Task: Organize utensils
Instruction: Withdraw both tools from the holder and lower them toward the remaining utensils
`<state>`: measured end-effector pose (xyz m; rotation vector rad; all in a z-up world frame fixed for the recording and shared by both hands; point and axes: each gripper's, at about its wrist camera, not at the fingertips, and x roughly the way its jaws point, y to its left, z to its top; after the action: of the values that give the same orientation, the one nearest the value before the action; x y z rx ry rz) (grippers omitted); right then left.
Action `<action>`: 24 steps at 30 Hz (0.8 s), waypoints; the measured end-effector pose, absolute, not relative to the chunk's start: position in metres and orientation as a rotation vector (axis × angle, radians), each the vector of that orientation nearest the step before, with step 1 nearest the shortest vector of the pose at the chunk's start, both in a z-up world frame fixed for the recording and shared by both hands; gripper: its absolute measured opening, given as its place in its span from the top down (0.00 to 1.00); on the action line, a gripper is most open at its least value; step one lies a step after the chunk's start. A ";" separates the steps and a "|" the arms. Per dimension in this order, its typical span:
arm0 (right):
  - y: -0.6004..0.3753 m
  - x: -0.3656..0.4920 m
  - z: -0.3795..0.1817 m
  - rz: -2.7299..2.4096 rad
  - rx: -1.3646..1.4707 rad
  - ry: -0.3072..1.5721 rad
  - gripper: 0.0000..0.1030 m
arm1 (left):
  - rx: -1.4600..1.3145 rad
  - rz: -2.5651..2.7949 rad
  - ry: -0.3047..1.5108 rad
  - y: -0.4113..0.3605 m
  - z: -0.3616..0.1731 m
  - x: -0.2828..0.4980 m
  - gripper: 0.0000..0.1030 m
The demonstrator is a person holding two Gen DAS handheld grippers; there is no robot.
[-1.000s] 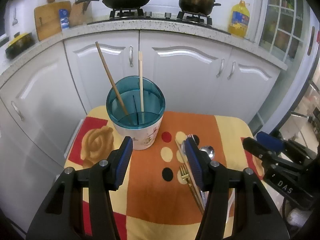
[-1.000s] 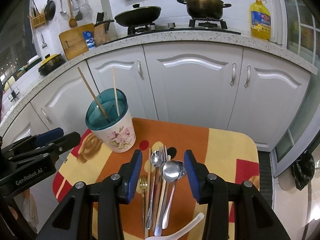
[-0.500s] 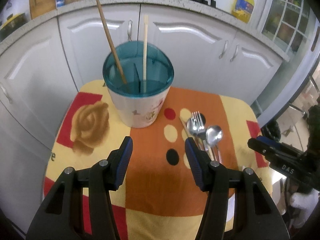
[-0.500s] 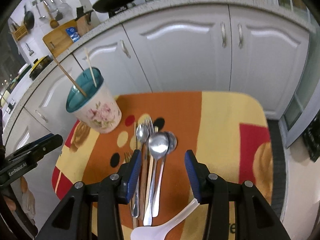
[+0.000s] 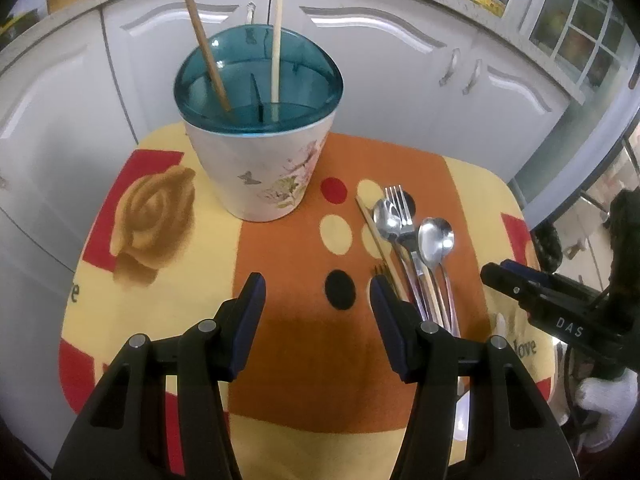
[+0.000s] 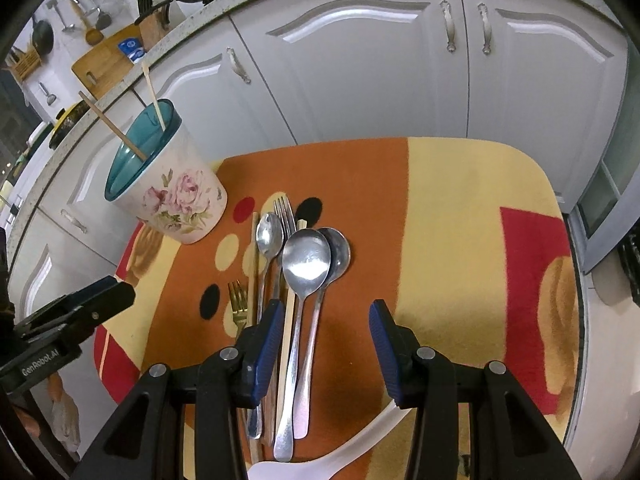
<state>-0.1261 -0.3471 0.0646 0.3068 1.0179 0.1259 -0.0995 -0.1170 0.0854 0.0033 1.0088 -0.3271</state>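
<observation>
A teal-lined, flower-printed utensil cup (image 5: 260,148) stands at the far left of the orange-and-yellow patterned cloth (image 5: 304,344), two wooden chopsticks (image 5: 202,36) leaning inside it. To its right, steel spoons (image 6: 306,264) and forks (image 6: 285,212) lie side by side, white cupboards (image 6: 360,64) behind.

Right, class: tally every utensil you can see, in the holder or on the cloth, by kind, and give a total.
Metal spoons: 3
White plastic spoon: 1
Forks: 2
Chopsticks: 4 (2 standing in the holder, 2 lying on the cloth)
Total: 10
</observation>
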 end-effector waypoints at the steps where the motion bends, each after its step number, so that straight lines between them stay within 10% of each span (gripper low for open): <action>1: -0.346 -0.125 0.064 0.127 0.306 1.019 0.59 | 0.004 -0.329 1.011 -0.118 0.084 -0.099 0.48; 24: -0.347 -0.095 0.038 0.215 0.331 1.050 0.63 | -0.052 -0.479 1.108 -0.126 0.043 -0.079 0.48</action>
<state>-0.0948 -0.3469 0.0382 0.3306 1.0499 0.2155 -0.0786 -0.1258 0.0427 -0.0524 1.1078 -0.4787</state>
